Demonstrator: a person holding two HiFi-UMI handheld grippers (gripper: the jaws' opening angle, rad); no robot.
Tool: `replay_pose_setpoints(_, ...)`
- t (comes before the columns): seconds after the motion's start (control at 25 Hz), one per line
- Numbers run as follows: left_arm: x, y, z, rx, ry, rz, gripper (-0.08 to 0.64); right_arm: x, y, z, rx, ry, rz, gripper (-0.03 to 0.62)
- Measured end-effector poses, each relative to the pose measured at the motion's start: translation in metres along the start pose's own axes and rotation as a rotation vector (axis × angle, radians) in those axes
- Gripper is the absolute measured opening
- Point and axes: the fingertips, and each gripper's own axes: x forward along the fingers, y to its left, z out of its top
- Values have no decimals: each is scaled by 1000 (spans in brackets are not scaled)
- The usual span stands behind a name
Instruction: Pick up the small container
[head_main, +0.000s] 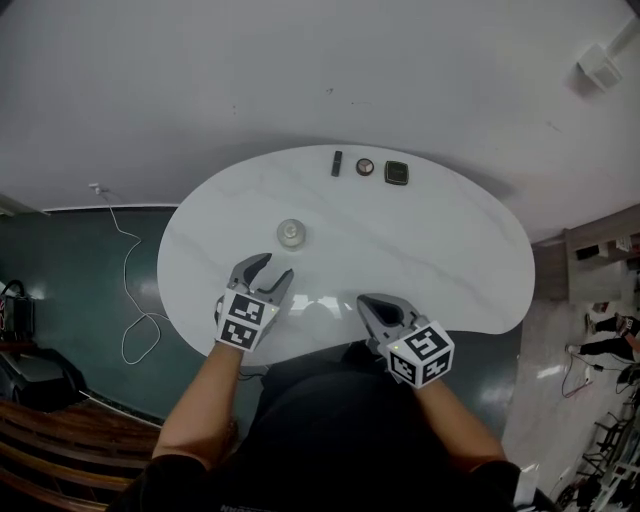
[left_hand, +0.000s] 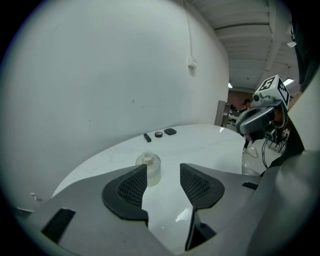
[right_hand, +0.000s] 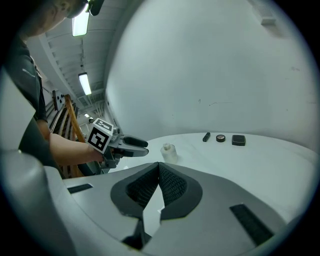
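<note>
The small container (head_main: 291, 233), a clear squat jar with a narrow cap, stands upright on the white table (head_main: 440, 250). It is a short way ahead of my left gripper (head_main: 275, 266), whose jaws stand apart with nothing between them. In the left gripper view the container (left_hand: 149, 167) shows just beyond the left finger, clear of the left gripper (left_hand: 164, 182). My right gripper (head_main: 365, 300) hovers near the table's front edge with its jaws together and empty. Its own view has the right gripper (right_hand: 159, 175) shut, with the container (right_hand: 169, 152) far ahead.
A black stick (head_main: 337, 162), a small round disc (head_main: 365, 166) and a black square case (head_main: 397, 172) lie in a row at the table's far edge. A white cable (head_main: 130, 260) runs over the dark floor on the left. A white wall lies behind.
</note>
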Motion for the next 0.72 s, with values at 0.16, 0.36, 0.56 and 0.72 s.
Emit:
replay_pose_setpoints(0.16, 29, 7, -11, 67, 30, 0, 241, -9, -8, -7, 26, 0, -38, -6)
replay_pose_setpoints(0.36, 57, 28, -26, 87, 82, 17, 286, -18, -16, -14, 42, 9, -76, -6)
replay_pose_setpoints(0.56, 80, 39, -36, 88, 127, -2, 314, -25, -24, -18, 54, 18, -101, -5)
replay_pose_setpoints(0.72, 93, 38, -34, 93, 123, -27, 329, -25, -26, -19, 59, 29, -104, -5)
